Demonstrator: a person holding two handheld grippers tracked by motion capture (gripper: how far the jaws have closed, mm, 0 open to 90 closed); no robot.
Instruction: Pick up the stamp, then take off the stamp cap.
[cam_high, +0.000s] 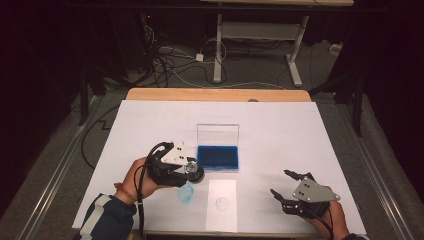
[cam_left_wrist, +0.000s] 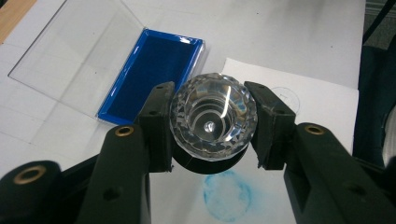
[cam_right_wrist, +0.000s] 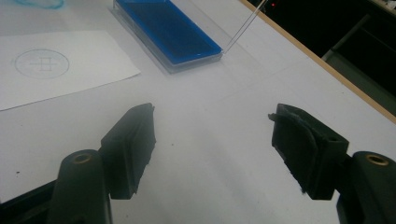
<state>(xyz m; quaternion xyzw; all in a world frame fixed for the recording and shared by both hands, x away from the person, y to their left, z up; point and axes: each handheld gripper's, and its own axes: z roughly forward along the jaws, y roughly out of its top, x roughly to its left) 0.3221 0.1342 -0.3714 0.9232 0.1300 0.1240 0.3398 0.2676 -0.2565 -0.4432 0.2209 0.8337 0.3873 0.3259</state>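
- Firmly, the left gripper (cam_left_wrist: 212, 126) clamps the faceted crystal stamp (cam_left_wrist: 213, 116) above a blue smudge (cam_left_wrist: 227, 200), beside the ink pad (cam_left_wrist: 154, 70).
- Right gripper (cam_right_wrist: 212, 140) idles, jaws apart and empty.
- Likely next: press the stamp squarely onto the paper's circle (cam_high: 222, 203).

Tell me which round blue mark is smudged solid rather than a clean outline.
The blue blot on the table cover, beneath the held crystal stamp; the circle on the paper slip is a thin outline.

Each gripper is matte black: the left gripper (cam_high: 192, 172) and the right gripper (cam_high: 286, 188) both carry a grey three-cornered plate dotted with small screws. Brass-ringed holes sit at the base of the blocky fingers (cam_right_wrist: 132, 140) (their pads look worn). Black cables trail back. The left wrist wears an orange band and a dark sleeve with pale stripes.
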